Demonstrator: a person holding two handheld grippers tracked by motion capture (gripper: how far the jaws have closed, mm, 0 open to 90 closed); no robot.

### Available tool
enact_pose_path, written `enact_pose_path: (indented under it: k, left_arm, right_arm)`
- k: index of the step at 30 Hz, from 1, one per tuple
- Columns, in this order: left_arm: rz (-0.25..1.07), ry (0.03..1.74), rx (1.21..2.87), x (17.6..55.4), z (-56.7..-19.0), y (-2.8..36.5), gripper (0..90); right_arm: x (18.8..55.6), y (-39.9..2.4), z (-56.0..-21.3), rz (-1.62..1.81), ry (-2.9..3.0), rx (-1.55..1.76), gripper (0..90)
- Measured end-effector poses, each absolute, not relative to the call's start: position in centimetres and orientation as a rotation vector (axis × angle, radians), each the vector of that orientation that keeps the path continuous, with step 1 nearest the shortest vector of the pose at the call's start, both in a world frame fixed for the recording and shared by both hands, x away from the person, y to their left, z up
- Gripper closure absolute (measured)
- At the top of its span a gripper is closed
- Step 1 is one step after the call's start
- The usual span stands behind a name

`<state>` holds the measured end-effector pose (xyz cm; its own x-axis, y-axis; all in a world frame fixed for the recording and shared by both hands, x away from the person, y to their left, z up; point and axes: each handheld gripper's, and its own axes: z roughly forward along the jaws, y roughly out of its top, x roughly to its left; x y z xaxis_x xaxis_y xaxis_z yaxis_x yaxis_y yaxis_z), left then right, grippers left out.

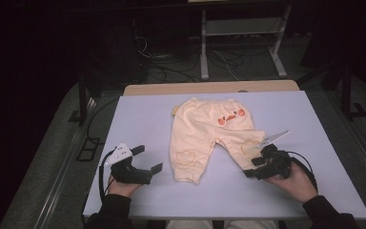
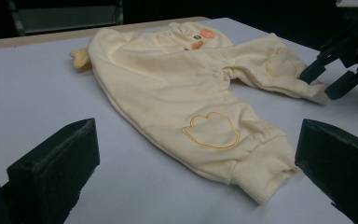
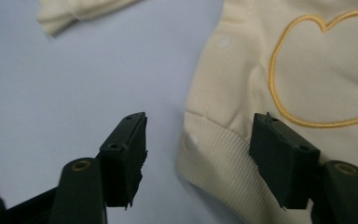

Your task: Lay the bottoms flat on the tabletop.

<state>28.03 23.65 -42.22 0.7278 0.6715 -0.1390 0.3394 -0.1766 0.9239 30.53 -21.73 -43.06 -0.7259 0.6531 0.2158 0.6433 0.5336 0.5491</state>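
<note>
Small cream trousers [image 1: 208, 136] spread flat mid-surface [image 1: 143, 119], legs toward the person. Right hand-held gripper [image 1: 256, 167] at the ribbed cuff [image 3: 223, 172] of the near right leg, jaws parted about halfway, cuff edge between them but not pinched. Best to slide lower, take the full rib thickness, then close. Left hand-held gripper [image 1: 148, 158] resting wide open, empty, aimed level at the other cuff [image 2: 261, 175].

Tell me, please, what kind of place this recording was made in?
Probably a lab or recording studio, not a home. A pale work table stands alone in a dark room, loose cables lie on the floor behind it, and a metal stand rises there. Only small yellow pants lie on it.
</note>
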Motion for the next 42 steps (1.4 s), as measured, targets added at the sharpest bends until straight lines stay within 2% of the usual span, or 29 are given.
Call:
enact_pose_path:
  k: [2,5,6,11,23,42]
  left_arm:
    - [0.358,0.796,1.779,28.0,-42.2,23.7,0.0]
    - [0.358,0.796,1.776,28.0,-42.2,23.7,0.0]
    - [0.357,0.795,1.775,28.0,-42.2,23.7,0.0]
    - [0.355,0.791,1.770,28.0,-42.1,23.7,0.0]
    - [0.327,0.774,1.779,28.1,-42.1,23.5,0.0]
    - [0.296,0.758,1.802,28.2,-42.2,23.0,0.0]
  right_arm:
    - [30.5,-21.4,-43.3,0.912,2.730,1.137,46.3]
    - [30.6,-21.6,-43.5,0.866,2.699,1.123,65.7]
    - [30.7,-21.8,-43.5,0.873,2.695,1.142,69.4]
    - [30.9,-22.0,-43.3,0.898,2.693,1.187,77.3]
    - [29.2,-18.1,-42.8,0.949,2.854,1.111,78.6]
    - [29.3,-18.4,-42.8,0.980,2.916,1.112,77.3]
